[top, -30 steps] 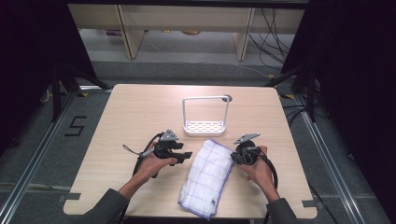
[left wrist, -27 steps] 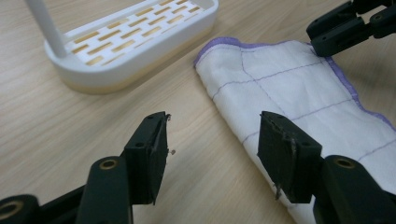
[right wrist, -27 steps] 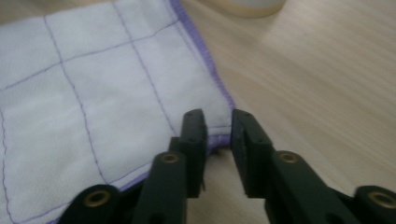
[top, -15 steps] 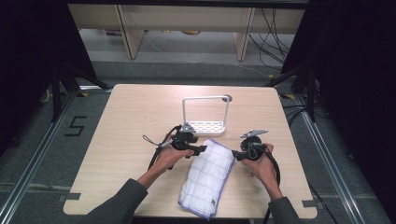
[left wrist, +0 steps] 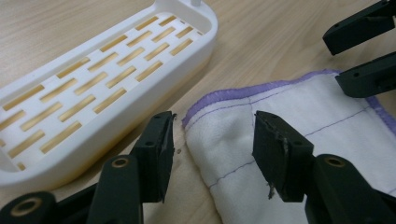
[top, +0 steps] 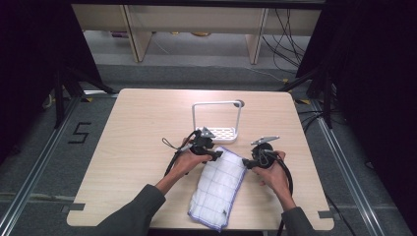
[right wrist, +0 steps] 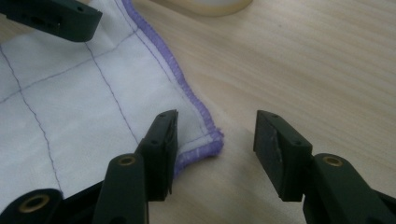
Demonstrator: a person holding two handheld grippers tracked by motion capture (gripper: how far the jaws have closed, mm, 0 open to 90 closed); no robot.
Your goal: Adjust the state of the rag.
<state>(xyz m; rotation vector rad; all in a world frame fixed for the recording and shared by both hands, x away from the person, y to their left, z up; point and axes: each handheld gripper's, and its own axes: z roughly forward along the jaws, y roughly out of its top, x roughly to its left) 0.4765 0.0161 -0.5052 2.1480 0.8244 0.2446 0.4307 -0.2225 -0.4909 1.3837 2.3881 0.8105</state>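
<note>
On the table's near half lies the folded cloth, each far corner sitting between parted jaws — left gripper just narrowing, right gripper just widening, neither pinching. Best to catch both hemmed corners squarely before lifting — clear of the white rack.

A white slotted rack with an upright wire frame stands near the middle of the pale wooden bench, above grey flooring with trailing cables.
</note>
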